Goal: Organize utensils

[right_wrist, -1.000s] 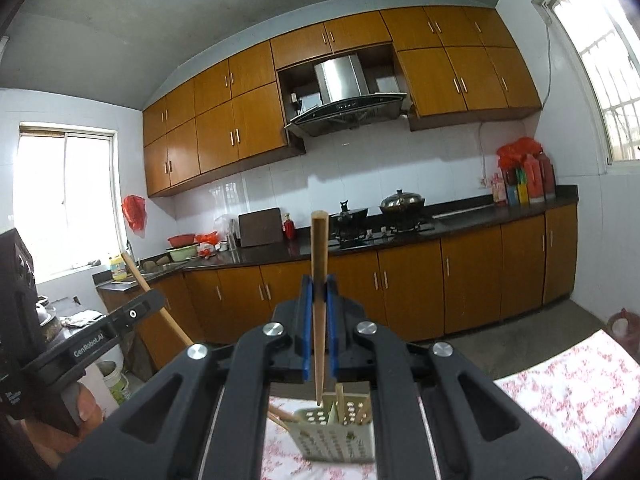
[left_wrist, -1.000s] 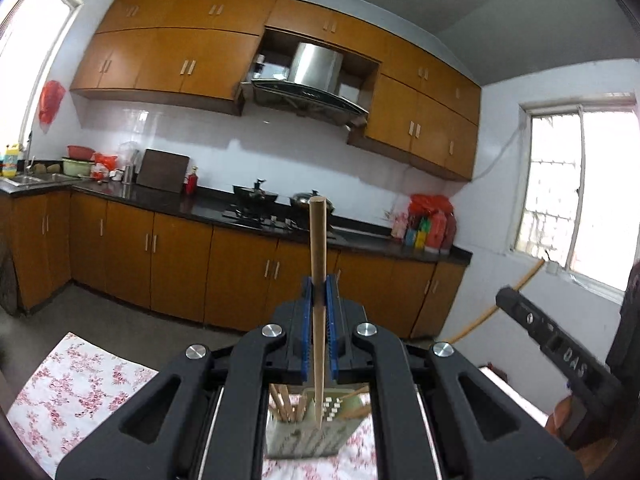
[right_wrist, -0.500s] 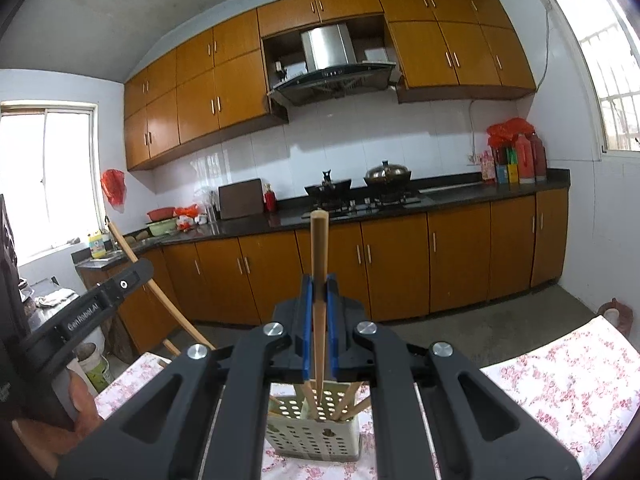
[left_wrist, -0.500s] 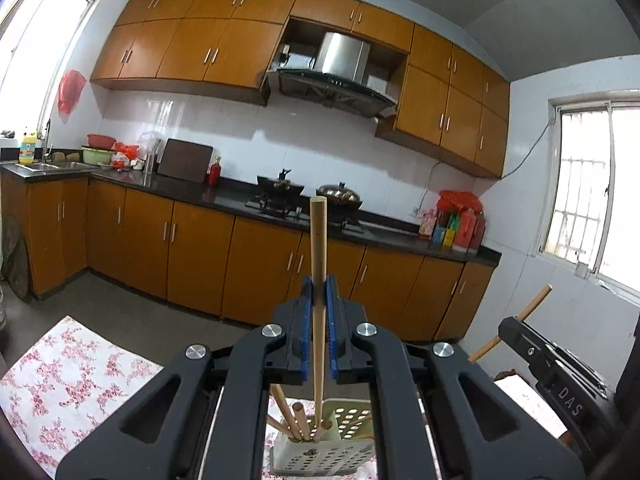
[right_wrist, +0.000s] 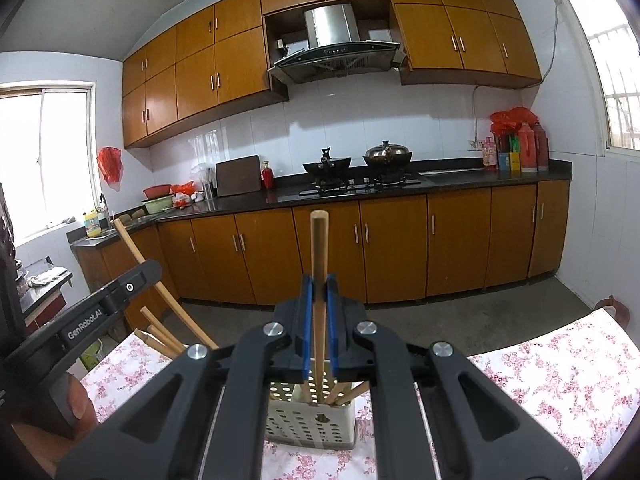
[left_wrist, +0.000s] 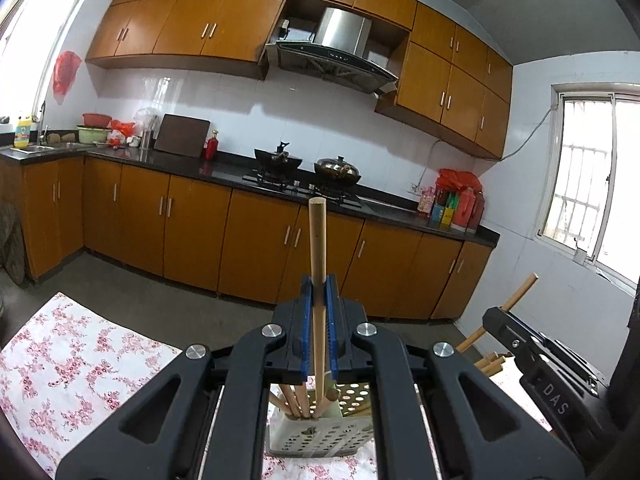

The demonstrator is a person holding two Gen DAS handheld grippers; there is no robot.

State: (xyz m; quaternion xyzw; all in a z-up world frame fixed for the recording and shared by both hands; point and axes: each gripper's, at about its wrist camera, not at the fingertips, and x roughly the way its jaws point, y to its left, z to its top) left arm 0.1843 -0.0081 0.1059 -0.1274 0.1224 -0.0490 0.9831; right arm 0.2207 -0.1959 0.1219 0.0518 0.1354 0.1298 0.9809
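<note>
- The left tool [left_wrist: 319, 320] was clamped on an upright wooden chopstick [left_wrist: 317, 264], whose lower tip reached into the perforated holder [left_wrist: 320, 436] among the sticks already standing there.
- The right tool [right_wrist: 319, 320] was likewise clamped on its own chopstick [right_wrist: 319, 264], the tip dipping into the same holder [right_wrist: 310, 420] from the opposite side.
- The holder stood on the floral-clothed surface [left_wrist: 76, 364], directly below both tools.
- Risk, as I judged it: both chopsticks were heading into one small opening together, so the two tools, close beside each other above the holder, could knock together.
- A tip could also catch on the leaning sticks [right_wrist: 344, 394] inside the holder and jam or slide off the rim; a hard downward push might then tip the light holder over.
- Releasing too high above the holder could let a chopstick bounce out onto the cloth.
- Far behind the holder ran a dark kitchen counter [right_wrist: 460, 178] with a wok [right_wrist: 326, 166] and a lidded pot [right_wrist: 387, 155]; none of it obstructed the work.
- The only real obstacles near the holder were its own contents and the opposite tool.
</note>
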